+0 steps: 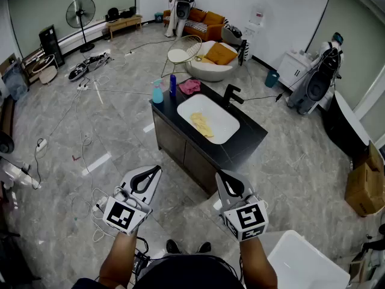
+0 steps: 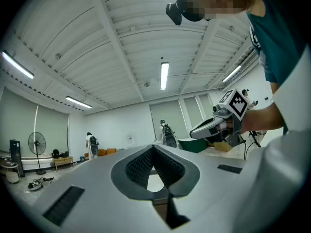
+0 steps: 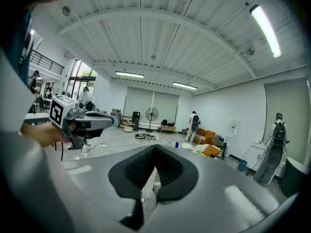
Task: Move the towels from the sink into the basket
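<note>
A yellow towel [image 1: 202, 125] lies crumpled in the white sink [image 1: 224, 123], which is set in a dark counter [image 1: 252, 138] ahead of me. A pink towel [image 1: 190, 87] rests on the counter's far end, beside the sink. The white basket [image 1: 287, 250] stands on the floor at my lower right. My left gripper [image 1: 157, 169] and right gripper [image 1: 221, 174] are held side by side short of the counter, both shut and empty. The left gripper view shows its jaws [image 2: 154, 147] closed, with the right gripper [image 2: 214, 125] alongside. The right gripper view likewise shows closed jaws [image 3: 155, 147].
Two blue bottles [image 1: 157, 93] and a black faucet [image 1: 231, 93] stand on the counter. Cables [image 1: 84, 143] trail over the floor at left. A fan [image 1: 80, 14], a sofa [image 1: 204, 21], a round chair [image 1: 213, 62] and cardboard boxes [image 1: 364, 188] ring the room.
</note>
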The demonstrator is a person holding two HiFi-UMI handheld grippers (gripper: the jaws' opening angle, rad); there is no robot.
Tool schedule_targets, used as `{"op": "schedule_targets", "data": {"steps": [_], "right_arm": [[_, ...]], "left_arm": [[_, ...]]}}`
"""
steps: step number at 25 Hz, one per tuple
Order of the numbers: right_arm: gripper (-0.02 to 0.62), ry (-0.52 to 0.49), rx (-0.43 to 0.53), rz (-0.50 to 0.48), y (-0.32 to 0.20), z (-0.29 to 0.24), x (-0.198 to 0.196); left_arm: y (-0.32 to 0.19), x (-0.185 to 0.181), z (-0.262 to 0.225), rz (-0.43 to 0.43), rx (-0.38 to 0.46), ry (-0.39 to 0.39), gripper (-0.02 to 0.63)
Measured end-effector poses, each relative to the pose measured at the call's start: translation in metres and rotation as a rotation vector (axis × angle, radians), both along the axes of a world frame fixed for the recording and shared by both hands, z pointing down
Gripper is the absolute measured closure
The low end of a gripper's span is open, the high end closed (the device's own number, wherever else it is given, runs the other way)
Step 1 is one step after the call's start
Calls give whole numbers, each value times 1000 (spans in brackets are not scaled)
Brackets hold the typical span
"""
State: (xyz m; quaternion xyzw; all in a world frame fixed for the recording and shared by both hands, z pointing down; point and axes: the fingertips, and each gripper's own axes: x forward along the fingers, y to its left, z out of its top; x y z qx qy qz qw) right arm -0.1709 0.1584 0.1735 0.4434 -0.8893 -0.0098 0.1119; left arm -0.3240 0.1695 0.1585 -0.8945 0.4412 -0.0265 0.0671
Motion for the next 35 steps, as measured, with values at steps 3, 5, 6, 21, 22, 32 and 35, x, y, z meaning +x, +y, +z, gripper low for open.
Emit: {"op": "schedule_targets", "data": {"steps": [3,5,6,21,22,32,35], "right_arm": [[588,0,-1,5,-2,2,-5],[588,1,1,9,-2,0,-8],[588,2,3,11,-2,-1,-9],[588,-29,-20,-42,-95,19,10],[588,-33,-20,-51,-105,20,12],[586,-55,-31,-140,-210,30,37],[586,-59,-35,-167,-234,34,45]], "left_arm": [[-2,-4,0,9,9,-1,600],[-2,-8,-1,10,8,1,600],[-3,-9,-2,11,9,1,600],[-79,7,20,-38,-34,-31,601],[-88,10,21,-46,-38,-36,601],[-184,46,28,-122,-46,-56,600],[-205,56,30,-146,-49,-66,601]]}}
